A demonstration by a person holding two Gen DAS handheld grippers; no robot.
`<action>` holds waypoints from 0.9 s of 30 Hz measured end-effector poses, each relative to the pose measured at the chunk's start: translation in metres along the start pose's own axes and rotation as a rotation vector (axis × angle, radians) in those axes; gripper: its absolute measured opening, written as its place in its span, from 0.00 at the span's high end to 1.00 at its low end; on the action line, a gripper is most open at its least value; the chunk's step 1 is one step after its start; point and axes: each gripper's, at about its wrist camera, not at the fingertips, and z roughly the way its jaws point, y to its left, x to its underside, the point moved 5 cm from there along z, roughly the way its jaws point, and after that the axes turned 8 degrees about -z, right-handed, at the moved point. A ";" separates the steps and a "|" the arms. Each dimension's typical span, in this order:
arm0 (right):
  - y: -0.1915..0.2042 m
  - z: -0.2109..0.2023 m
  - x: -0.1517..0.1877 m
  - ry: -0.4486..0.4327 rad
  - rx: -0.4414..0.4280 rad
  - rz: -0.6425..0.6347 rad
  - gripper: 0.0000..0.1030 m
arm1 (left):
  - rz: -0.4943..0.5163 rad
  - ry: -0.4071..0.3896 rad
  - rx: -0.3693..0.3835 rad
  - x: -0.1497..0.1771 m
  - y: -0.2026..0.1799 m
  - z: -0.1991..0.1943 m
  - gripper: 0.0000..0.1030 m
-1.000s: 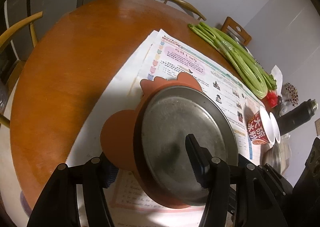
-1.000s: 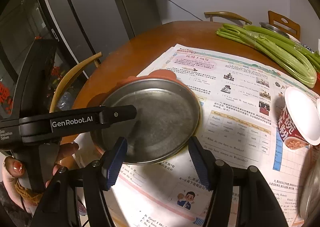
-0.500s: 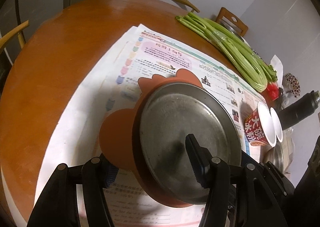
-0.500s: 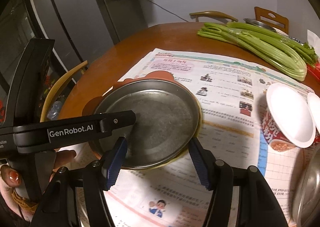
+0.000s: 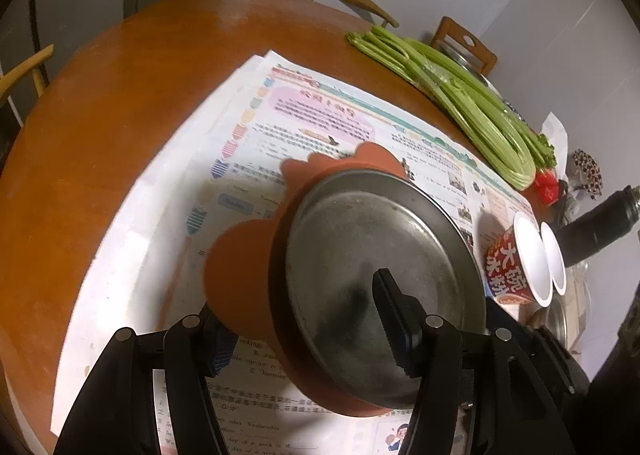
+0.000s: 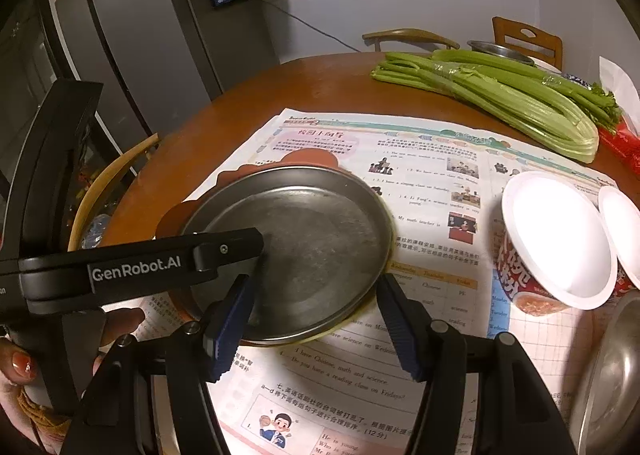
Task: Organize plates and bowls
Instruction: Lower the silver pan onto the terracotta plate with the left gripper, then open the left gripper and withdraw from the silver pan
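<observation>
A steel plate (image 5: 372, 255) sits stacked in an orange plate with ear-shaped tabs (image 5: 240, 275), low over the newspaper (image 5: 312, 123) and slightly tilted. My left gripper (image 5: 300, 315) is shut on this stack at its near edge. One of its fingers (image 5: 394, 319) lies on the steel plate and the other reaches under the orange one; its jaws are opening. In the right wrist view that upper finger (image 6: 224, 255) crosses the steel plate (image 6: 316, 239). My right gripper (image 6: 314, 287) stands open at the plate's near rim, its fingertips to either side, gripping nothing.
Two white-topped noodle cups (image 6: 560, 251) stand to the right, beside a steel bowl (image 6: 608, 375) and a dark flask (image 5: 600, 227). Celery (image 6: 512, 103) lies at the back of the round wooden table (image 5: 100, 143). Chairs ring it. A hand (image 6: 24, 367) holds the left gripper.
Both grippers have shifted right across the newspaper with the stacked plates, bringing the cups and celery closer. The plates sit the same way between the left fingers.
</observation>
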 end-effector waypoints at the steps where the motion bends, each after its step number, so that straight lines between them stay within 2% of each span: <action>1: -0.001 -0.002 -0.001 -0.011 0.012 -0.005 0.39 | -0.001 -0.011 -0.003 -0.001 0.001 -0.003 0.38; 4: -0.004 -0.009 -0.004 -0.035 0.050 -0.020 0.39 | -0.009 -0.046 -0.010 -0.002 0.003 -0.015 0.38; 13: -0.010 -0.036 -0.008 -0.098 0.075 -0.029 0.39 | 0.026 -0.209 -0.095 -0.004 -0.001 -0.065 0.38; 17: -0.010 -0.054 -0.008 -0.133 0.082 -0.039 0.39 | 0.052 -0.258 -0.073 0.003 -0.013 -0.087 0.38; 27: -0.033 -0.129 -0.009 -0.279 0.118 -0.020 0.39 | 0.143 -0.281 0.021 0.031 -0.075 -0.113 0.38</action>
